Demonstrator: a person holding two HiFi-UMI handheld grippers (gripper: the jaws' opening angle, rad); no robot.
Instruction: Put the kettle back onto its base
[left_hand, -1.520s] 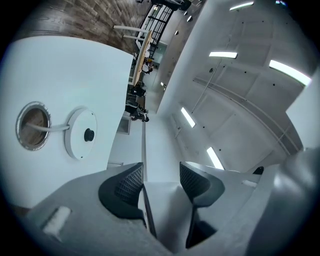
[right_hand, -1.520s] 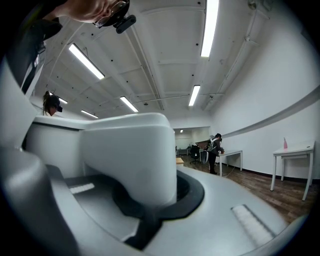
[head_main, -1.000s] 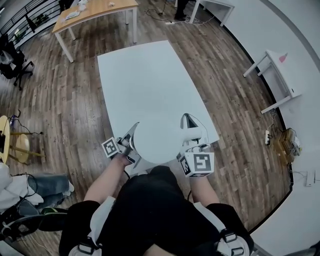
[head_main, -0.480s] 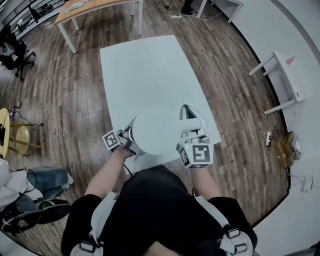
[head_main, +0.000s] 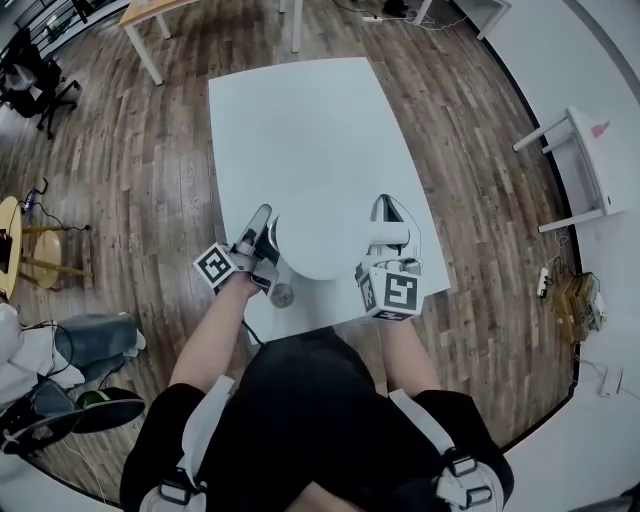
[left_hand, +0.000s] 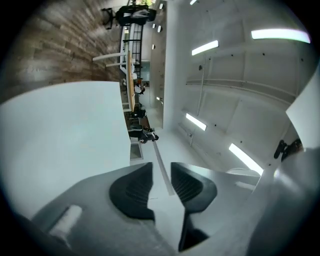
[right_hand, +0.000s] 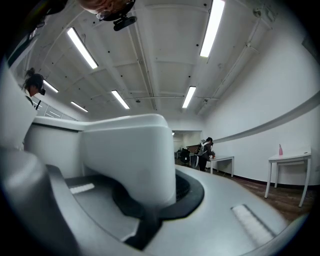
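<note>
— On the left, the left tongs (head_main: 260, 220) have just been closing on nothing, tips just beside the kettle (head_main: 318, 238).
— Right tongs (head_main: 383, 212) are clamped on its handle (right_hand: 127, 155), kettle over the near end of the bench (head_main: 300, 120). Keep it upright, line it over the base, lower gently.
— Base? Maybe that grey disc (head_main: 283, 295). Pale bench, wood floor (head_main: 130, 150) around, tables (head_main: 585, 165) further off.

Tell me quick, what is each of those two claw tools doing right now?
Left gripper: open, jaws have just been closing, nothing between them.
Right gripper: closed on the kettle handle.
</note>
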